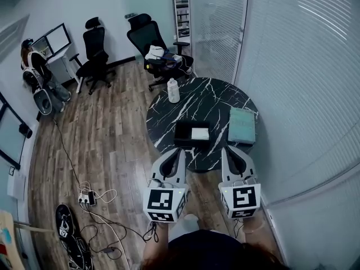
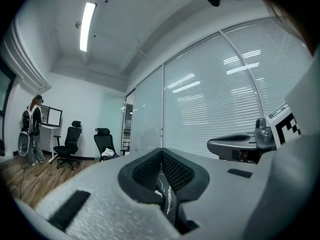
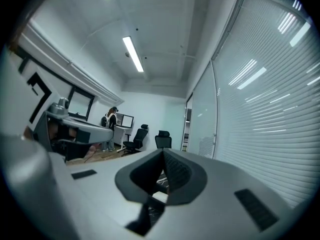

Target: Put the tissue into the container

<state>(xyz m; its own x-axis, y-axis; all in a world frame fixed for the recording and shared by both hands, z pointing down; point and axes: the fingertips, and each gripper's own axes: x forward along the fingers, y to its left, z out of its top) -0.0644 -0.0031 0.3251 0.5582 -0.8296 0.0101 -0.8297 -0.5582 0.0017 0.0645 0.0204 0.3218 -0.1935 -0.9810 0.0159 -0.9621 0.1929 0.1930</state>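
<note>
Marble table (image 1: 208,97) | tissue (image 1: 199,133) lies inside container (image 1: 183,134) | your left gripper (image 1: 180,152): jaws together, holding nothing | your right gripper (image 1: 227,151): jaws together, holding nothing | both at near edge

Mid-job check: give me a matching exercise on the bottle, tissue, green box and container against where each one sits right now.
Things:
1 bottle
2 tissue
3 green box
4 container

Places:
A right side of the table
B middle of the near edge
C inside the container
D far left edge

Pairs: 1-D, 2-C, 3-A, 4-B
</note>
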